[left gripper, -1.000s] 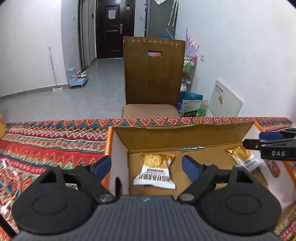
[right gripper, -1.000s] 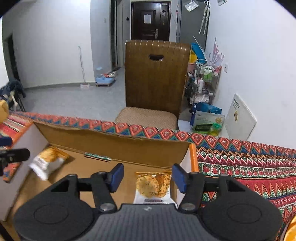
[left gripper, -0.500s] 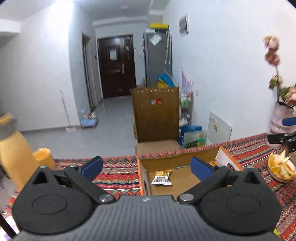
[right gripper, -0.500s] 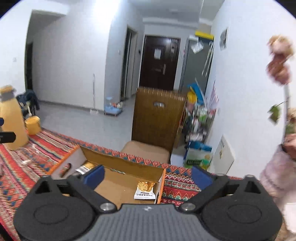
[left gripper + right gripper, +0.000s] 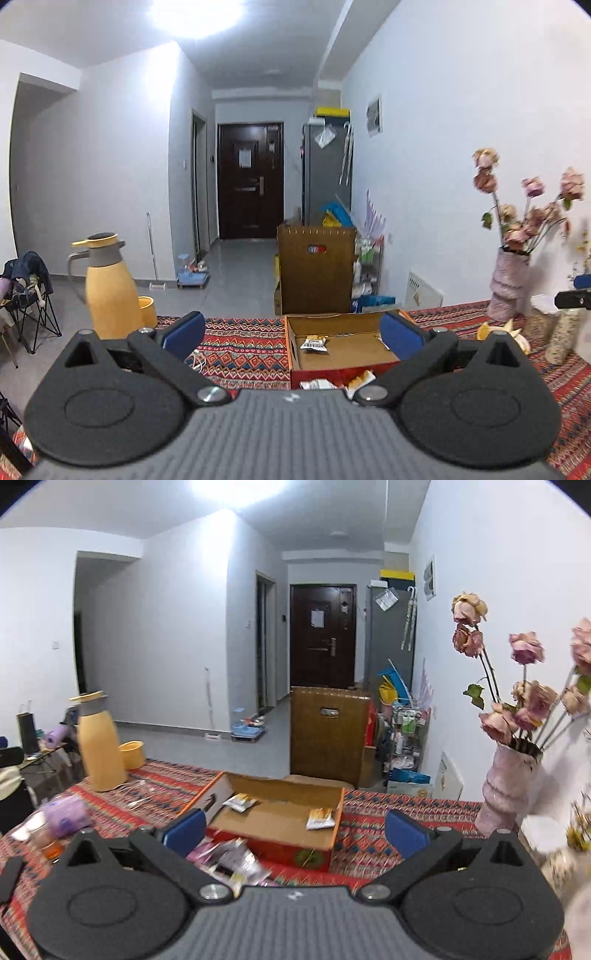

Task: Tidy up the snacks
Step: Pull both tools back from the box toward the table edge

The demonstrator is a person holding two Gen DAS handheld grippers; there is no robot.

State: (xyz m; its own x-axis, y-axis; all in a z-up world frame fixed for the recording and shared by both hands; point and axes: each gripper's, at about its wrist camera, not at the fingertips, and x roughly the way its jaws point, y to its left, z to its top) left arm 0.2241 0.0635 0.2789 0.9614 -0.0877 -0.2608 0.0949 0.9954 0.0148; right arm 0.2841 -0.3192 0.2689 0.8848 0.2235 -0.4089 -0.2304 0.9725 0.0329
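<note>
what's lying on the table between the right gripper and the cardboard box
In the right wrist view, a loose heap of snack packets lies on the patterned cloth between the open right gripper and the near wall of the cardboard box. They are blurred.

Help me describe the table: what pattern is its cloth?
Red zigzag geometric stripes on the tablecloth, clearest in the right wrist view.

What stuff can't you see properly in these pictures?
- Loose snack packets in front of the cardboard box: right wrist view, motion-blurred and partly behind the right gripper.
- Packets near the box front: left wrist view, cut off by the left gripper.
- Printing on the snack packs in the box: too small.
</note>
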